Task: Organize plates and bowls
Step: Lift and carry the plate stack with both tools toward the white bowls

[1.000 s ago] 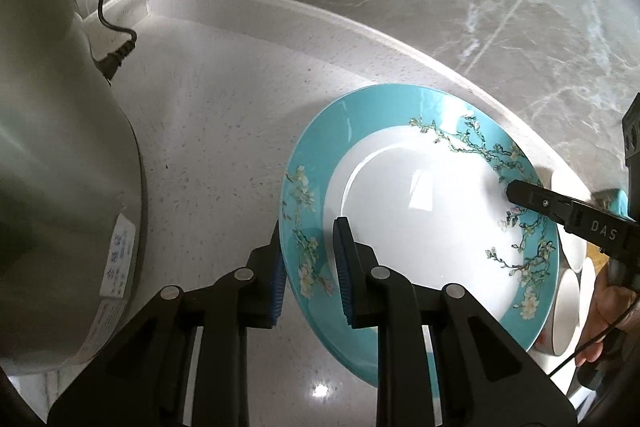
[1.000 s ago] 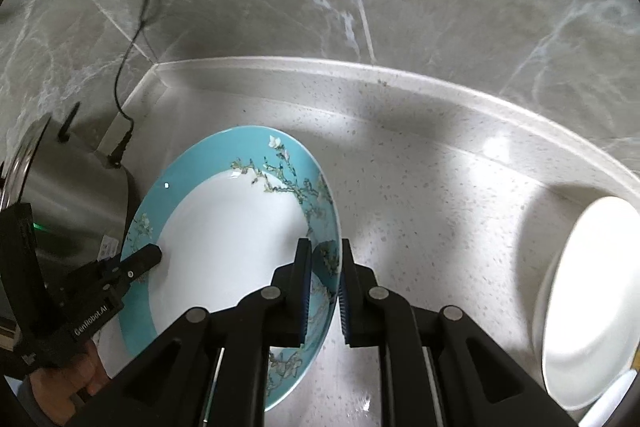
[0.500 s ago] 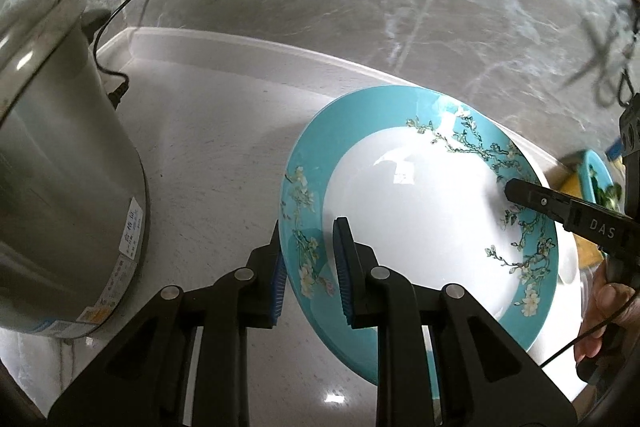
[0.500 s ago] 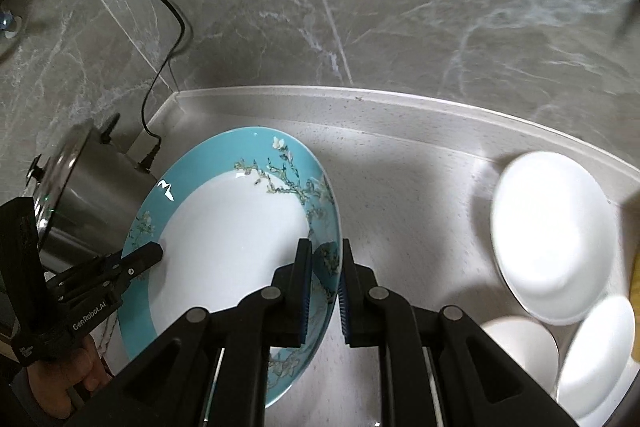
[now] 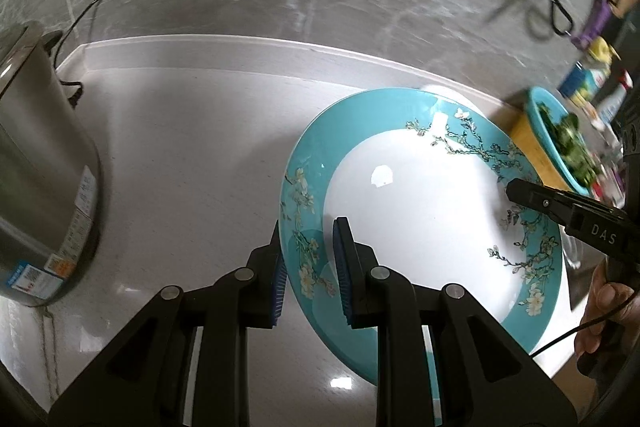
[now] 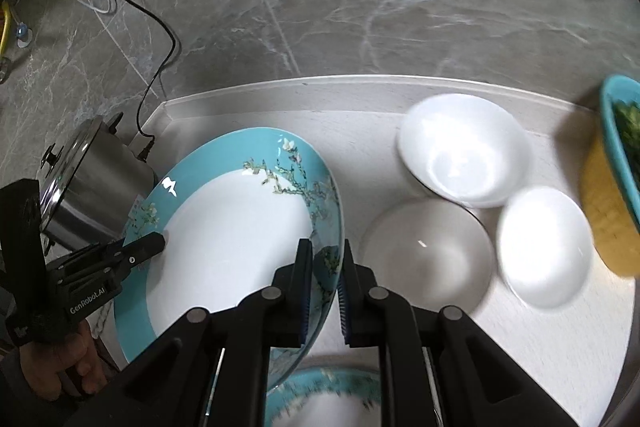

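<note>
While both claws pinch opposite rims of the round turquoise blossom-patterned plate [image 5: 420, 211], left claw [image 5: 310, 267] and right claw [image 6: 324, 287] hold it tilted above the pale speckled table [image 5: 180, 155] at centre frame.

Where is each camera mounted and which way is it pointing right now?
Left wrist: sits on the left claw, looks forward and down over the counter and steel pot; both its fingers clamp the teal plate; the right claw and a hand show at the right.
Right wrist: sits on the right claw, looks toward the wall over three white bowls; the left claw and a hand show at lower left.
Shared: plate, pot, counter, marble wall.
</note>
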### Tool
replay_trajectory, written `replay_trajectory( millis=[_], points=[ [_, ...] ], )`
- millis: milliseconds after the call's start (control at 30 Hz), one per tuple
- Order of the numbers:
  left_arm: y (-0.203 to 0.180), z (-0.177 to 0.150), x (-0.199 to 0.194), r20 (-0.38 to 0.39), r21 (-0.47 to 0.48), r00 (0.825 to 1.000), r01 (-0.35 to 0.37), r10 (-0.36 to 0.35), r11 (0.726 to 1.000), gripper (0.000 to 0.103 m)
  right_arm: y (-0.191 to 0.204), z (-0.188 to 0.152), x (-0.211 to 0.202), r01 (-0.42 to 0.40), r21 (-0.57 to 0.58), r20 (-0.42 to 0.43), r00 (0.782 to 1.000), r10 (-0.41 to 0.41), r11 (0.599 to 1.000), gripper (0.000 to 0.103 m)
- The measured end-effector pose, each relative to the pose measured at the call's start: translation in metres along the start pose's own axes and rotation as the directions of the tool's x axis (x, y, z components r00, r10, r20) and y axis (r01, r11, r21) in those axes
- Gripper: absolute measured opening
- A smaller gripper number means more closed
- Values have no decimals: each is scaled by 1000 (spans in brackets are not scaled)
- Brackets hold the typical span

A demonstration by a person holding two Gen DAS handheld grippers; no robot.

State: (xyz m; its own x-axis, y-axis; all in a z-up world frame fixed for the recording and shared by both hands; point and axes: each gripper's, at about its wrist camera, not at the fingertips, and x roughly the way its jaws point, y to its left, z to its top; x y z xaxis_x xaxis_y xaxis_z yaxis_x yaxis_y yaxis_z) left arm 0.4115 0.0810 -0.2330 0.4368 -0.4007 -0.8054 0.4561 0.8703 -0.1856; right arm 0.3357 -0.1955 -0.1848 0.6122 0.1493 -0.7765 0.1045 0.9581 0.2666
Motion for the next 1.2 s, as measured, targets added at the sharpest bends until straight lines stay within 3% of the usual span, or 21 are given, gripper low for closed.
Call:
replay_trajectory(
  millis=[500, 900, 1200],
  points=[
    [-82, -79, -19, -55, 126, 995, 87, -81, 988, 19, -39, -96, -68, 71, 81, 31, 997, -74, 994, 13],
    [-110, -144, 2, -112, 232, 991, 98, -74, 968, 19, -62, -163, -60, 89, 132, -3, 996, -89, 987, 14],
    [-116, -159, 29, -143, 260, 989, 83, -46, 962, 19, -72, -187, -44, 102, 108, -24, 995, -100, 989, 15]
  ],
)
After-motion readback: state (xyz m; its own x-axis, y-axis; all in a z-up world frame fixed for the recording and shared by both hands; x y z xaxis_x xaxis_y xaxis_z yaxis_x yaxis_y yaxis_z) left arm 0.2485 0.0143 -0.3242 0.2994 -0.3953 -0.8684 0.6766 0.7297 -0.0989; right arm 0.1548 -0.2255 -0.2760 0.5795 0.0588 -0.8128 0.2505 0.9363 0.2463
